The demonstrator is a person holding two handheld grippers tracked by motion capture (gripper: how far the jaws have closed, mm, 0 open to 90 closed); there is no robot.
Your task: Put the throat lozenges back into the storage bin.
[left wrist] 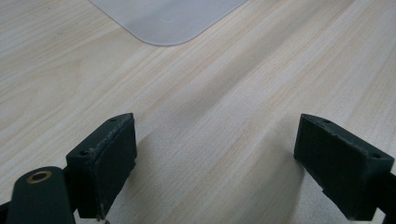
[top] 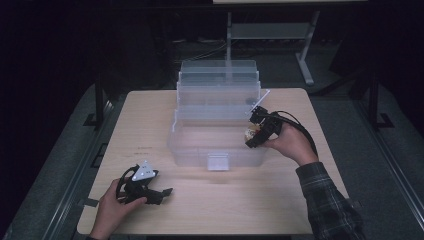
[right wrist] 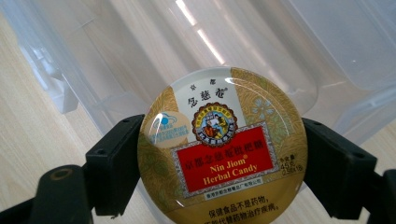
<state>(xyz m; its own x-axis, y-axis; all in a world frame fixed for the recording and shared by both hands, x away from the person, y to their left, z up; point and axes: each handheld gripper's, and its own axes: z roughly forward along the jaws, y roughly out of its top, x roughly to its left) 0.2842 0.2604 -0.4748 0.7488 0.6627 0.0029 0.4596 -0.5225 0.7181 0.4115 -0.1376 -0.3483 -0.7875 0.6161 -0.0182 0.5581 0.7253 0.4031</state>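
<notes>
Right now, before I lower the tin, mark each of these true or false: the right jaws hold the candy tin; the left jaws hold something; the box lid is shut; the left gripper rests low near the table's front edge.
1. The right gripper is shut on the candy tin. True.
2. The left gripper holds something. False: its jaws stand open over bare table.
3. The clear plastic box is shut. False: it stands open, trays stepped back.
4. The left gripper sits near the table's front edge. True.

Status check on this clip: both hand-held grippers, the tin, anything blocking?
Right hand-held gripper shut on candy tin, at the clear plastic box's right edge. Left hand-held gripper open, holding nothing, low over table. Nothing in the way.
</notes>
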